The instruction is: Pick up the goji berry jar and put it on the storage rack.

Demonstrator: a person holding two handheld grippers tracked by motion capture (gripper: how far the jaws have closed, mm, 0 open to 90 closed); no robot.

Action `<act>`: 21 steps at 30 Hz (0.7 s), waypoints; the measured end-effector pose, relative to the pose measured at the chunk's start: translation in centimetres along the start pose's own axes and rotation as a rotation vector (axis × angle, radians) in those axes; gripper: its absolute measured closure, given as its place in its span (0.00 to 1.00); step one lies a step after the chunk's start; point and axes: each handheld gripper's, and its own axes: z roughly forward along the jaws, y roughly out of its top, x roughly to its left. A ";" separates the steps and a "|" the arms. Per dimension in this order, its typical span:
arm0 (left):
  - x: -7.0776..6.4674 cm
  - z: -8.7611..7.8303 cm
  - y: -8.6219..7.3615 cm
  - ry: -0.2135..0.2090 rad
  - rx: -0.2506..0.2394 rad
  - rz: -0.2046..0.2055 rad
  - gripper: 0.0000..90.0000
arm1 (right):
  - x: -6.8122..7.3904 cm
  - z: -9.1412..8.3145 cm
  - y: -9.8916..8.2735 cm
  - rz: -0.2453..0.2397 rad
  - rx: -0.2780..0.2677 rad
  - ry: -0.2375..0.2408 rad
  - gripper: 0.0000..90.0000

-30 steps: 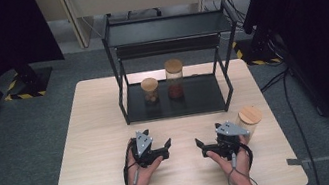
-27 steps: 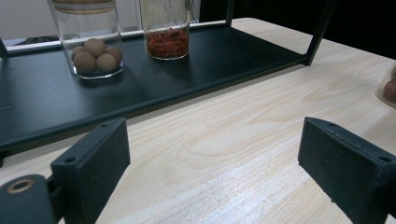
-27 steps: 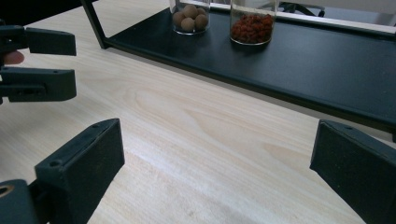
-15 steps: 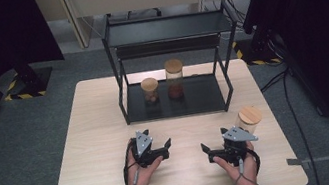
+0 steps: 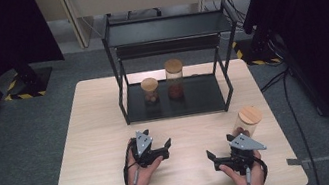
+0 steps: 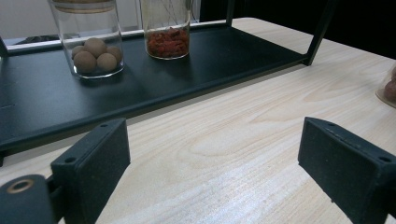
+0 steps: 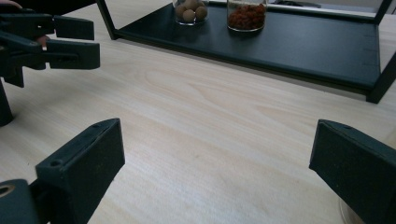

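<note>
My left gripper [image 5: 164, 149] [image 6: 215, 154] rests open on the wooden table [image 5: 98, 134], nothing between its jaws, pointing toward the black two-tier rack [image 5: 177, 105]. My right gripper [image 5: 220, 147] [image 7: 217, 158] is open and empty near the front edge, just in front of a wooden-lidded glass jar [image 5: 249, 118] standing on the table. On the rack's lower shelf stand a short jar of brown balls [image 5: 150, 90] [image 6: 93, 53] [image 7: 189, 11] and a taller jar of red pieces [image 5: 175, 79] [image 6: 168, 39] [image 7: 246, 16].
The rack's top shelf [image 5: 167, 27] overhangs the two jars, and its posts [image 5: 226, 87] stand at the corners. In the right gripper view the left gripper [image 7: 56, 42] sits at far left. Dark curtains and floor cables surround the table.
The right hand has slid toward the table's front edge and a little right, drawing its gripper away from the lidded jar. The left gripper has stayed put.
</note>
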 end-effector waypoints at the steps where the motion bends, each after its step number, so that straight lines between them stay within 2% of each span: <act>1: 0.0 0.0 0.0 0.000 0.000 0.000 0.09 | 0.0 -0.5 -0.2 0.001 -0.005 -0.008 0.04; 12: 0.0 0.0 0.0 0.000 0.002 -0.002 0.09 | -0.7 -2.7 -1.2 0.024 -0.031 -0.061 0.04; 21: 0.0 0.0 0.0 0.000 0.005 0.001 0.09 | -2.1 -4.2 -1.8 0.071 -0.057 -0.127 0.04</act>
